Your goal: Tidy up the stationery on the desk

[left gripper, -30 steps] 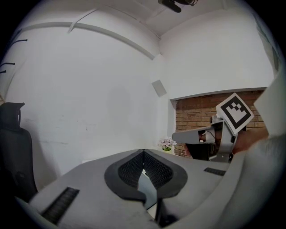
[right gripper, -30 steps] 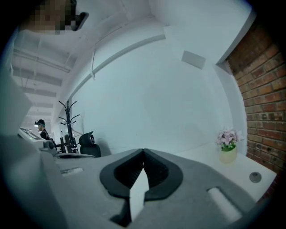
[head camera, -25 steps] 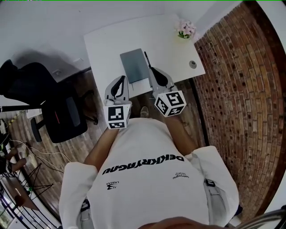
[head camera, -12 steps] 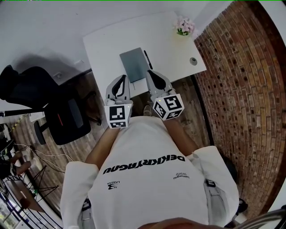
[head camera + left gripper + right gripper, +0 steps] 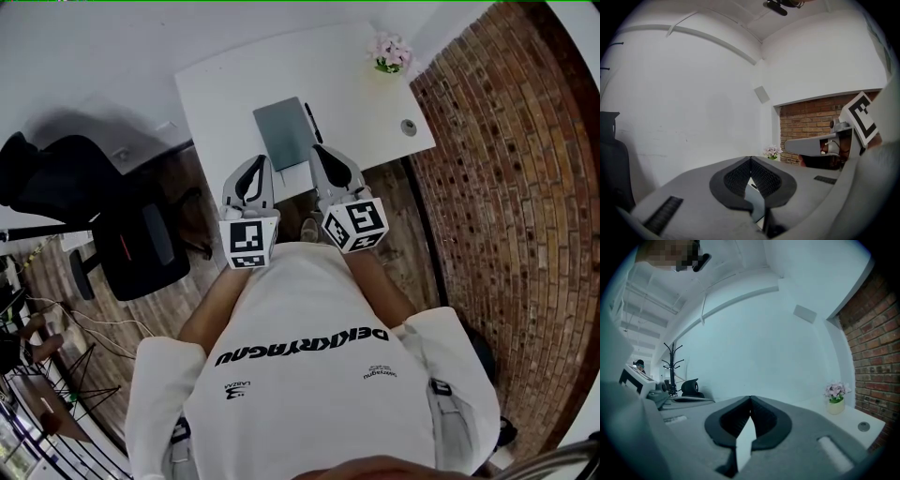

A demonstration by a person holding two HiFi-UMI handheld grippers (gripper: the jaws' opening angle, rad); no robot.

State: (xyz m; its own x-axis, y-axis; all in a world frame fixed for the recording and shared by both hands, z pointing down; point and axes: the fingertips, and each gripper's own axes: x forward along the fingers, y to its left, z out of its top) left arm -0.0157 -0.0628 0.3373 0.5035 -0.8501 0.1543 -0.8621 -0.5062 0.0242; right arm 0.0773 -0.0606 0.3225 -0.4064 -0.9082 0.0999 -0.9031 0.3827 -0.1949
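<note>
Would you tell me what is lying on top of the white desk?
A grey notebook, a pen beside it, a flower pot and a round disc. Anything beneath the notebook is hidden.

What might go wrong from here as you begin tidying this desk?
1. Both the left gripper and right gripper have shut jaws; reaching in like that could knock the thin pen and roll it.
2. The notebook lies flat near the front edge of the desk, so a failed grip might push it off.
3. The flowerpot stands at the far corner and could tip if bumped.
</note>
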